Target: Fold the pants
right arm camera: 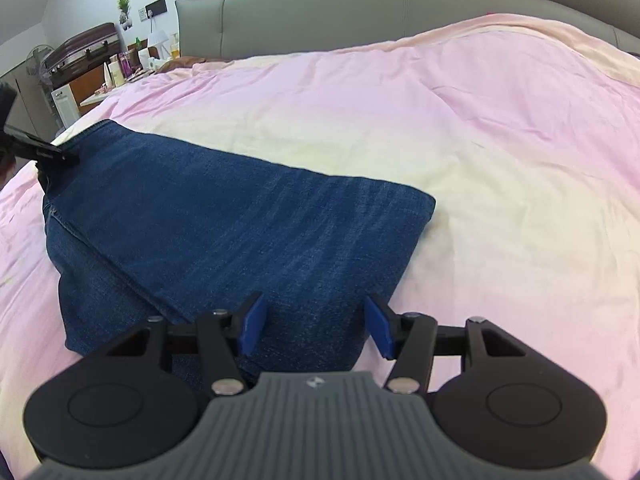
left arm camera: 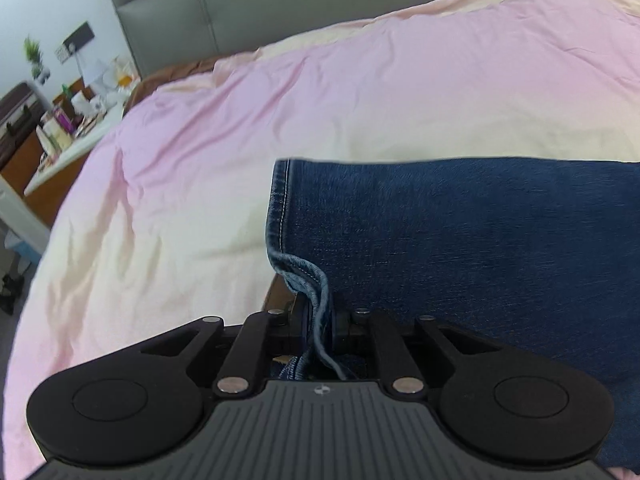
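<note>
I see the pants [right arm camera: 224,232], dark blue denim, lying folded on the pink duvet [right arm camera: 500,128], filling the centre and left of the right wrist view. My left gripper [left arm camera: 318,320] is clamped tight on a bunched hem at the bottom centre of its frame; its pads are buried in the cloth. My right gripper [right arm camera: 316,326] is spread wide above the near edge of the denim, gripping nothing. At the far left of that view the left gripper's tip [right arm camera: 44,152] meets the denim corner, mostly cut off. The cluttered bedside table [left arm camera: 60,128] is blurred.
</note>
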`<control>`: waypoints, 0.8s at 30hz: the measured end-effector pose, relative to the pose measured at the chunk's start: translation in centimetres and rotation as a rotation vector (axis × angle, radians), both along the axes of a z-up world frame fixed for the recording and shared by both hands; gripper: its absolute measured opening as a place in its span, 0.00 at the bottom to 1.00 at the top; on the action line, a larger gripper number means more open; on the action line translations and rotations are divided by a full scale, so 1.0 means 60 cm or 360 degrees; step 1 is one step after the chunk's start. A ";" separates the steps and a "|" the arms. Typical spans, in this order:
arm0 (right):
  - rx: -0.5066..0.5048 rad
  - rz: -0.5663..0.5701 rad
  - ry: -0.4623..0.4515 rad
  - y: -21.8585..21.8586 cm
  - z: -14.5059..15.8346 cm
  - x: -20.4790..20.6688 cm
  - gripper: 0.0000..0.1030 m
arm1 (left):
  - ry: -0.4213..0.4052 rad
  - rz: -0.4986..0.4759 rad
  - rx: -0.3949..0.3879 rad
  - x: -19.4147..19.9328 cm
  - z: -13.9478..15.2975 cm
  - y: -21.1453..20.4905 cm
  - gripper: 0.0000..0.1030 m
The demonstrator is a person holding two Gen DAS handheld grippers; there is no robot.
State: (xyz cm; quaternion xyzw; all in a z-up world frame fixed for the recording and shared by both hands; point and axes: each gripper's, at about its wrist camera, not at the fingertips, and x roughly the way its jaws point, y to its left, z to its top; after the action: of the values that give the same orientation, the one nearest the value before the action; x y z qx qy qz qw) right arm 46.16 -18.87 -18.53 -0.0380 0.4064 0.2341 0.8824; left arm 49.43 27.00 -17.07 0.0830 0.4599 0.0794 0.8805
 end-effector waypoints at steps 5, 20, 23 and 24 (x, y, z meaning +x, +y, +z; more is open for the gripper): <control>-0.0026 -0.0005 0.0043 -0.008 0.007 -0.004 0.52 | -0.0059 0.0098 0.0017 -0.013 -0.003 0.008 0.40; -0.0060 0.0057 -0.0181 0.075 0.035 -0.186 0.30 | -0.0226 -0.0002 -0.0033 -0.150 0.073 -0.029 0.26; -0.0121 0.0112 -0.0202 0.138 0.014 -0.187 0.30 | -0.0243 0.0039 -0.0051 -0.137 0.061 -0.028 0.22; -0.0167 0.0121 -0.0214 0.156 0.006 -0.182 0.30 | -0.0247 0.0060 -0.0075 -0.130 0.055 -0.025 0.21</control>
State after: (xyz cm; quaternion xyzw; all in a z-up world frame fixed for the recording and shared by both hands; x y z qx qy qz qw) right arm 35.25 -9.50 -18.16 -0.1152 0.3561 0.2427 0.8950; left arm 41.62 25.53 -13.75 0.0470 0.3934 0.0914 0.9136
